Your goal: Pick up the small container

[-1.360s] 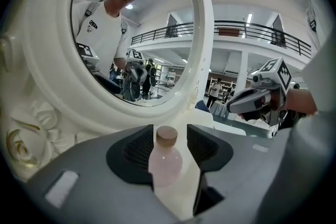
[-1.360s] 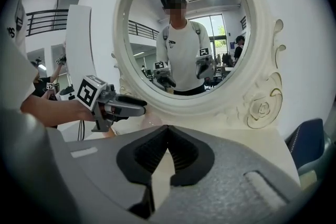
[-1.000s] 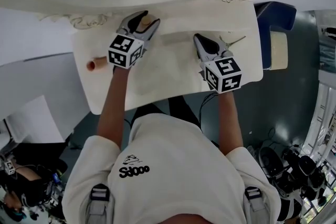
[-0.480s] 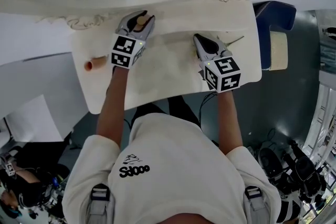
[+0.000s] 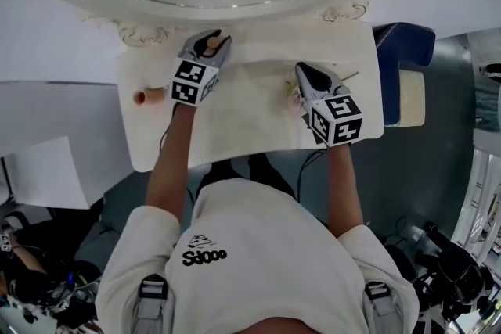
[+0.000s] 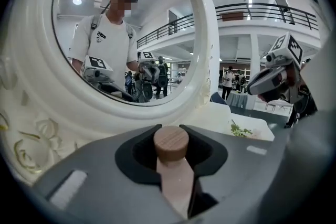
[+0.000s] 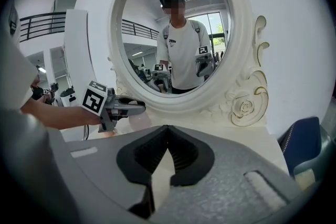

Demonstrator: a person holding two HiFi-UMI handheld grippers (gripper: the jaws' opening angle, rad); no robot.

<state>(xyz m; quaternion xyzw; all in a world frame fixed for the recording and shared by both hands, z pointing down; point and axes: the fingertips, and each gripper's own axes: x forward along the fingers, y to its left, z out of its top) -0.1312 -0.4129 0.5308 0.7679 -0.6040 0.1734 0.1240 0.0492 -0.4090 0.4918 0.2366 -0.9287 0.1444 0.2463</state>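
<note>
Left gripper (image 6: pixel 170 126): jaws narrow, clamped on the small container (image 6: pixel 171 145), with the dark pads bearing on both its sides. Container = round wooden cap over a pale pink body.

Axis, left gripper view: the long axis runs up-down in frame. Cap is uppermost, just under the jaw tips. Body runs down toward the camera, partly hidden behind the right-hand jaw. Cannot tell whether its base touches the table (image 5: pixel 235 141).

Axis, head view: the container shows only as a tan patch between the 2 jaws, at the back of the table, just in front of the mirror frame (image 5: pixel 235 8). Axis is not readable there.

Right gripper (image 7: pixel 167 126): jaws together at the tips, nothing between them. Only pale tabletop shows through the slot below.

View differences:
- The head view alone shows a 2nd small tan item (image 5: pixel 149 96) lying on the table to the left of the left gripper, long axis left-right
- The left gripper view alone shows the cap's wood grain and the pads on the body. It also shows a flower sprig (image 6: pixel 239 130) on the table, below the right gripper in frame
- The right gripper view shows the left gripper side-on with a forearm behind it, container not made out. A blue chair (image 7: pixel 307 141) sits at frame right
</note>
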